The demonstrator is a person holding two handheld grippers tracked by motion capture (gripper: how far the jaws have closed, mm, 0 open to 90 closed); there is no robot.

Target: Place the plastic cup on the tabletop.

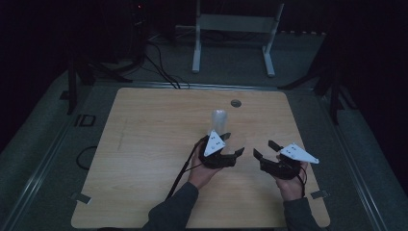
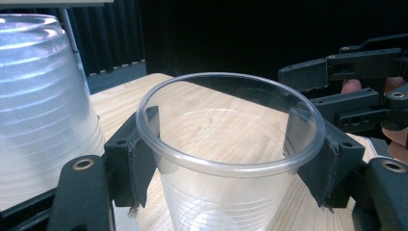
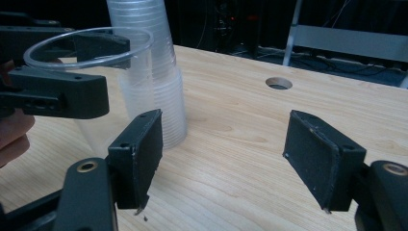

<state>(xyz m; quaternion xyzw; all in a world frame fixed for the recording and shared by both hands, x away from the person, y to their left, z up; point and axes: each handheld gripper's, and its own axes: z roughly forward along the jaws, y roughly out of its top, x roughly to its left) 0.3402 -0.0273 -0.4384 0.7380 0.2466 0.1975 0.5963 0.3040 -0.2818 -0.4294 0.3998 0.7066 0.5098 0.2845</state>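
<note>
My left tool (image 2: 226, 154) is clamped on a single clear ribbed plastic cup (image 2: 226, 159), one pad on each side of the wall just under the rim, mouth upward. From the high view this left tool (image 1: 230, 143) sits a little right of the desk's middle, nearer the near edge than the far one. Just beside it, toward the far edge, stands the tall stack of clear plastic cups, upside down (image 1: 219, 121); in the left gripper view the stack (image 2: 43, 110) looms at the left, close to the held cup, though I cannot tell if they touch.

My right tool (image 3: 223, 159) has its jaws apart with nothing between them, only bare wood. In the high view the right tool (image 1: 263, 149) hovers near the desk's right edge, apart from the left one.

The light wooden desk with rounded corners (image 1: 144, 159) has wide open room across its left half and along the far edge, where a small round cable hole (image 1: 235, 103) sits. Grey carpeted floor surrounds the desk, with black cables (image 1: 161, 67) and a white metal frame on two feet (image 1: 235, 29) beyond the far edge; the room is dark.

The right gripper view shows the held cup's (image 3: 96, 53) rim at upper left against the stack (image 3: 154, 72), and the hole (image 3: 278, 83) beyond.
</note>
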